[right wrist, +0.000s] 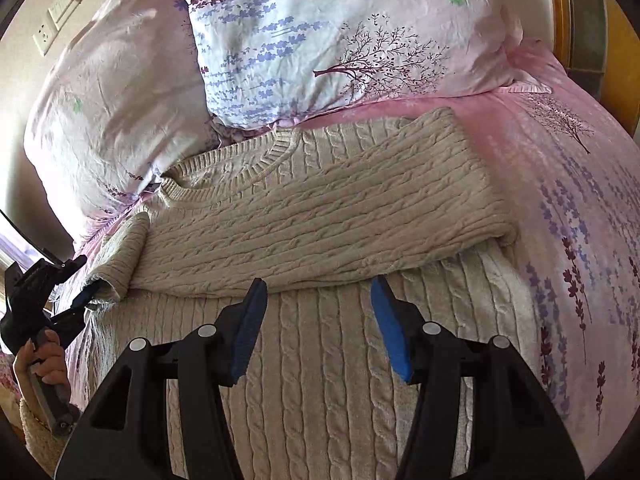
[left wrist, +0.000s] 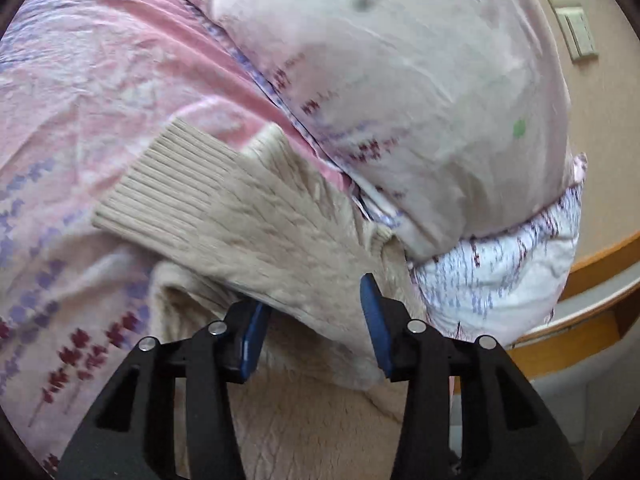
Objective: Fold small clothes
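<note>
A: Where is the sweater (right wrist: 320, 208)?

B: Flat on the bed (right wrist: 580, 200), just ahead of and under the right tongs (right wrist: 318, 324). Its top half lies across the body in a folded band, collar toward the pillows (right wrist: 320, 40) beyond.

A: And those right tongs?

B: Spread, blue pads apart over the cable knit, pinching nothing.

A: The left tongs?

B: From their own camera the left tongs (left wrist: 316, 328) stand parted, a sleeve (left wrist: 224, 208) with ribbed cuff lying just ahead and running between the pads; no pad presses it. From the right camera they sit at the sweater's left edge, held by a hand (right wrist: 44, 364) in a fleecy cuff.
</note>
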`<control>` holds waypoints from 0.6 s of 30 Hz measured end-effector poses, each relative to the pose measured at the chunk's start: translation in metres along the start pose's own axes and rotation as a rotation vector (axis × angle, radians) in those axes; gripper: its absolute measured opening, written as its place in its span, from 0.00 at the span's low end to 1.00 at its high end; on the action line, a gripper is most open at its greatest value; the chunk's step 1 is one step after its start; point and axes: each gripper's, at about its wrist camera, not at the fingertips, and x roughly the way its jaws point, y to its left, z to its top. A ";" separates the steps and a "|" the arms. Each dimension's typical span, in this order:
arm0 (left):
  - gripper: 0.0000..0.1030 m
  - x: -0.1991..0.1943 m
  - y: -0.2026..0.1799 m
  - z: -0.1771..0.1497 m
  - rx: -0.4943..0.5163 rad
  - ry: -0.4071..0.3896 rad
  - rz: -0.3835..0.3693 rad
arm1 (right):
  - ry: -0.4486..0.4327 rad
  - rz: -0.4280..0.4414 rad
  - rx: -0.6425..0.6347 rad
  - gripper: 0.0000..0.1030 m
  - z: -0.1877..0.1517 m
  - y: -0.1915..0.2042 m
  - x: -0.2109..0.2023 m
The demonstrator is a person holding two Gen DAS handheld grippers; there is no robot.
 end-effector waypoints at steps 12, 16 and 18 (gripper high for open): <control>0.07 0.033 -0.135 -0.065 0.421 0.093 -0.214 | -0.094 -0.016 0.061 0.54 0.004 -0.036 -0.023; 0.33 0.093 -0.176 -0.139 0.681 0.388 -0.213 | -0.095 -0.027 0.113 0.54 0.005 -0.057 -0.019; 0.41 0.101 -0.180 -0.162 0.759 0.459 -0.223 | -0.079 -0.016 0.137 0.54 0.006 -0.066 -0.016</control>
